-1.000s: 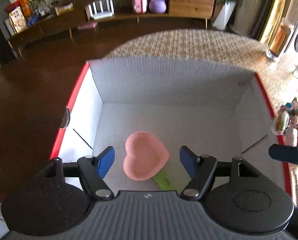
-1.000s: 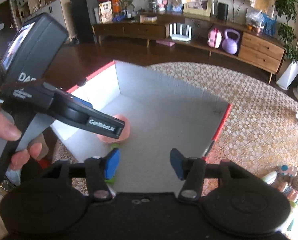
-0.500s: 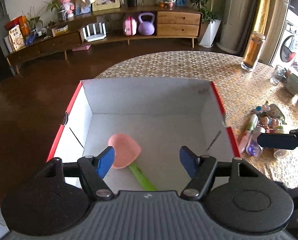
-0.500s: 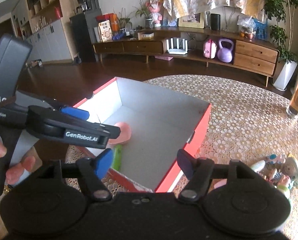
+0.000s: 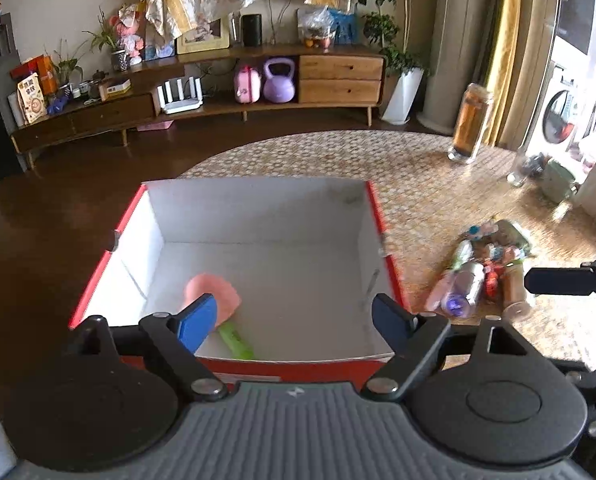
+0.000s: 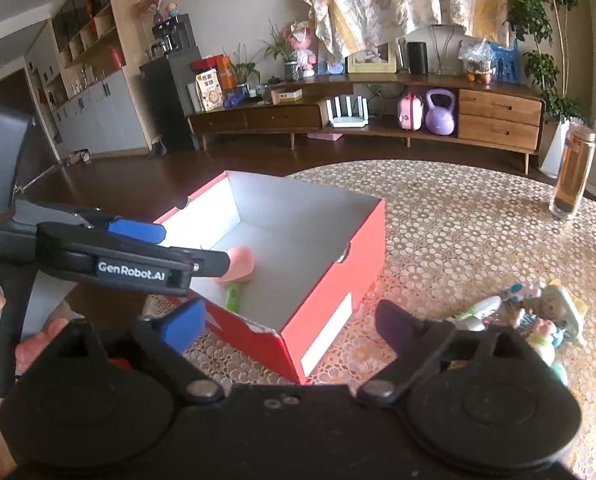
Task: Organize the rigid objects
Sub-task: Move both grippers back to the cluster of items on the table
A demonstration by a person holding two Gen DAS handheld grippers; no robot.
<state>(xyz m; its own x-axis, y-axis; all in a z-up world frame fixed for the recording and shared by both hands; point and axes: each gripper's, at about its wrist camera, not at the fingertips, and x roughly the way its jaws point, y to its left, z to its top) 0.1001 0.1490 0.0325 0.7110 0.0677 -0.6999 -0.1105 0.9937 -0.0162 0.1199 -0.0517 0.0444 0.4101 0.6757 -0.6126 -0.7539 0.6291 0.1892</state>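
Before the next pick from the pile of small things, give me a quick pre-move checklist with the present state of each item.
1. Left hand-held gripper empty: ok, jaws opening, nothing between them.
2. Right hand-held gripper empty: ok, jaws opening, nothing between them.
3. Pink scoop inside the red box: ok, lying on the floor of the box.
4. Room left in the box: ok, most of its floor is bare.
5. Pile of small things on the table beside the box: ok, still to be sorted.
6. Which item is easiest to grab: cannot tell, the pile is blurred.

Both the left gripper [image 5: 294, 318] and the right gripper [image 6: 286, 322] are built of black plastic, fitted with blue pads [image 5: 197, 322] and silver pivot screws [image 6: 206, 390], with "GenRobot.AI" printed in white.
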